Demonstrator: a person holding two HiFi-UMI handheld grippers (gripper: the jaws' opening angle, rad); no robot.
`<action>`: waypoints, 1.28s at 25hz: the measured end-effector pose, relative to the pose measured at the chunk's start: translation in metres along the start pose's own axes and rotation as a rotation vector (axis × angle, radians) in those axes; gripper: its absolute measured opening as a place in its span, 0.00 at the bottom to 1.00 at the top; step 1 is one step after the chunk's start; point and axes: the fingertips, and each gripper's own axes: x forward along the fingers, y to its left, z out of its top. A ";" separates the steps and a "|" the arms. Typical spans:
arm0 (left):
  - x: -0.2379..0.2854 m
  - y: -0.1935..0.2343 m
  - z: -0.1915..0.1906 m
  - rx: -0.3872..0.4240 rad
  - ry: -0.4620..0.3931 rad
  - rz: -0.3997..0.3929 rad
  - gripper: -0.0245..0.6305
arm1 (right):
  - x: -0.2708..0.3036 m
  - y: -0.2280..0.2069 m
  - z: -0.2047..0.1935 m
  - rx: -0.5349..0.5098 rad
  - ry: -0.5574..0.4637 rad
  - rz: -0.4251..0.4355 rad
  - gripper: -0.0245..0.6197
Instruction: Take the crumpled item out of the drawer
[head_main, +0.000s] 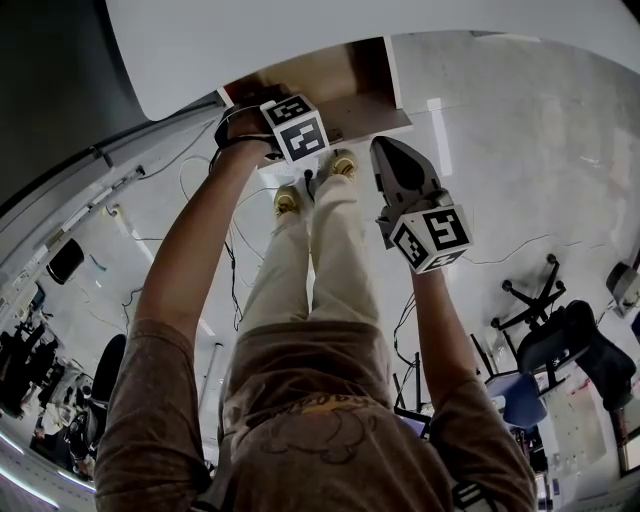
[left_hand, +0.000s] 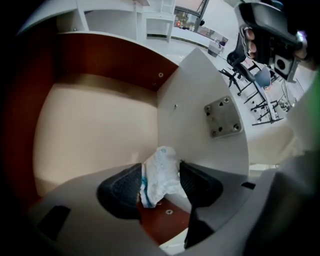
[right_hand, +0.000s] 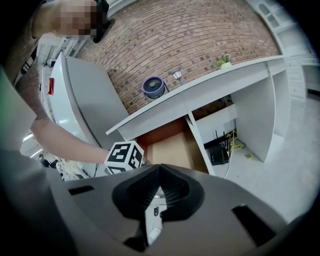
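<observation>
Print on the crumpled item (left_hand: 161, 165) amounts to a few blue marks, too small for me to read. The only other patterns are the black-and-white squares on my marker cubes (head_main: 430, 238).

My left gripper (left_hand: 160, 171) points down into the drawer (left_hand: 90, 135), and its two dark pads sit against the white wad from either side, clamped on it. The wad is inside the drawer, just beside a white panel (left_hand: 200, 150) that carries a screwed metal plate (left_hand: 223, 117). To the left, the beige drawer floor runs wide to the brown walls.

My right gripper (right_hand: 159, 171) hangs outside the drawer, its jaws together at the tips.

Only the right gripper view shows the brick wall (right_hand: 190, 40), the small fan (right_hand: 153, 87) and the plant (right_hand: 225, 61) on the white counter (right_hand: 210, 90) above the drawer. Only the head view shows my legs (head_main: 320, 250) and an office chair (head_main: 530, 295) on the floor.
</observation>
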 end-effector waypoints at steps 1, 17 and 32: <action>0.000 0.000 -0.002 -0.003 0.017 -0.009 0.41 | 0.000 0.000 0.000 0.000 0.001 0.003 0.03; 0.007 0.000 -0.001 -0.039 0.002 0.001 0.22 | 0.000 -0.002 0.002 0.021 -0.006 -0.006 0.03; -0.037 0.011 0.018 -0.121 -0.159 0.112 0.11 | -0.017 0.011 0.006 0.010 -0.026 -0.031 0.03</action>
